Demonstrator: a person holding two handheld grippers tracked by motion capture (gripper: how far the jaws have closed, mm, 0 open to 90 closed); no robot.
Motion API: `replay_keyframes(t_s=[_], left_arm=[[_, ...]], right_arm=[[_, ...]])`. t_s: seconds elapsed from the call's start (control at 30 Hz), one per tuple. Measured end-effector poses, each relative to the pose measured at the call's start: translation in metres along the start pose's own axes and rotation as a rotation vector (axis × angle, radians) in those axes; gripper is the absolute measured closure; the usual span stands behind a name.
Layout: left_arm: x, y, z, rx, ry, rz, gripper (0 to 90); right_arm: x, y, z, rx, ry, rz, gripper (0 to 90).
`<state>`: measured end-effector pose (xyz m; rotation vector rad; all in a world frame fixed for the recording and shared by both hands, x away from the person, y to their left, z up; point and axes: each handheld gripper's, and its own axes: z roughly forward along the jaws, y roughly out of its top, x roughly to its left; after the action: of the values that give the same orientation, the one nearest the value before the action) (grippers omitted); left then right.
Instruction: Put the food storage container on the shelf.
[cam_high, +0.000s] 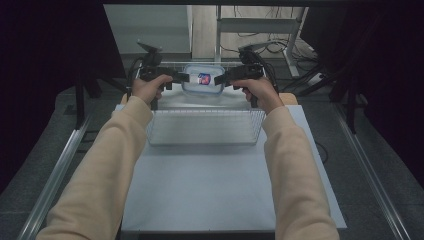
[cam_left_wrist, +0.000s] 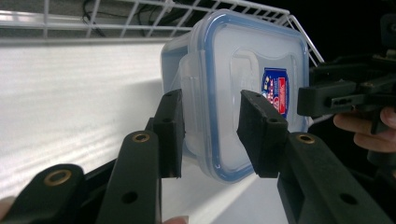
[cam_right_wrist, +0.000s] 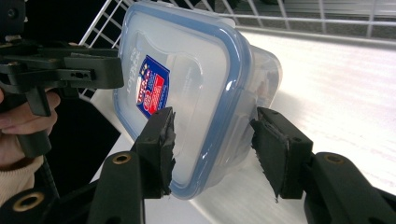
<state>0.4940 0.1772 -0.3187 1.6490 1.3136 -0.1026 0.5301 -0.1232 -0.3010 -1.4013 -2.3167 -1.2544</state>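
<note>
A clear plastic food container (cam_high: 202, 80) with a blue-rimmed lid and a red-and-blue sticker hangs over the far end of a wire basket (cam_high: 200, 139). My left gripper (cam_high: 186, 77) holds its left side and my right gripper (cam_high: 218, 79) its right side. In the left gripper view the jaws (cam_left_wrist: 215, 135) clamp the container (cam_left_wrist: 233, 70) across its lid and body at a side latch, with the right gripper (cam_left_wrist: 327, 95) beyond. The right gripper view has its jaws (cam_right_wrist: 212, 149) closed on the opposite edge of the container (cam_right_wrist: 196, 79), the left gripper (cam_right_wrist: 88, 70) behind.
The wire basket (cam_left_wrist: 140, 14) rests at the far end of a white table top (cam_high: 210, 185) and holds nothing else. Metal rails (cam_high: 55, 175) run along both sides of the table. A desk frame and cables (cam_high: 270, 30) stand beyond the far edge.
</note>
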Motion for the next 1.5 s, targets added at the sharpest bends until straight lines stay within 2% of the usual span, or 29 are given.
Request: replay_keyframes(t_s=[0.2, 0.3, 0.53, 0.63, 0.87, 0.9, 1.1, 1.13, 1.23, 1.37, 1.43, 1.5], left_arm=[[0.008, 0.004, 0.006, -0.012, -0.025, -0.056, 60.8], [0.010, 0.003, 0.010, -0.021, -0.033, -0.078, 58.7], [0.011, 0.003, 0.013, -0.031, -0.037, -0.081, 56.1], [0.011, 0.002, 0.013, -0.029, -0.037, -0.072, 54.5], [0.005, -0.003, 0.010, -0.027, -0.015, -0.066, 53.5], [0.003, -0.005, 0.009, -0.023, -0.012, -0.051, 53.5], [0.001, -0.011, 0.009, -0.031, -0.021, -0.060, 52.3], [0.000, -0.011, 0.009, -0.034, -0.015, -0.055, 50.9], [-0.003, -0.011, 0.005, -0.070, -0.004, -0.050, 37.3], [-0.009, -0.011, -0.008, -0.125, 0.031, -0.012, 28.2], [-0.011, -0.012, -0.014, -0.143, 0.029, 0.008, 26.6], [-0.015, -0.016, -0.021, -0.155, 0.048, 0.046, 25.3]], right_arm=[[-0.008, 0.004, 0.003, -0.002, 0.020, 0.105, 46.4], [-0.011, 0.005, 0.004, -0.008, 0.011, 0.148, 44.6], [-0.015, 0.006, 0.007, -0.028, 0.014, 0.162, 42.9], [-0.013, 0.006, 0.008, -0.039, -0.002, 0.146, 40.6], [-0.011, 0.007, 0.009, -0.064, -0.017, 0.124, 43.1], [-0.011, 0.007, 0.009, -0.064, -0.019, 0.123, 42.5], [-0.012, 0.009, 0.011, -0.069, -0.024, 0.124, 41.2], [-0.011, 0.009, 0.011, -0.068, -0.027, 0.115, 40.0], [-0.006, 0.008, 0.011, -0.098, -0.028, 0.103, 28.8], [0.006, 0.006, 0.002, -0.145, -0.071, 0.053, 21.6], [0.016, 0.003, -0.004, -0.164, -0.104, 0.001, 20.1], [0.025, -0.002, -0.011, -0.182, -0.120, -0.049, 19.2]])
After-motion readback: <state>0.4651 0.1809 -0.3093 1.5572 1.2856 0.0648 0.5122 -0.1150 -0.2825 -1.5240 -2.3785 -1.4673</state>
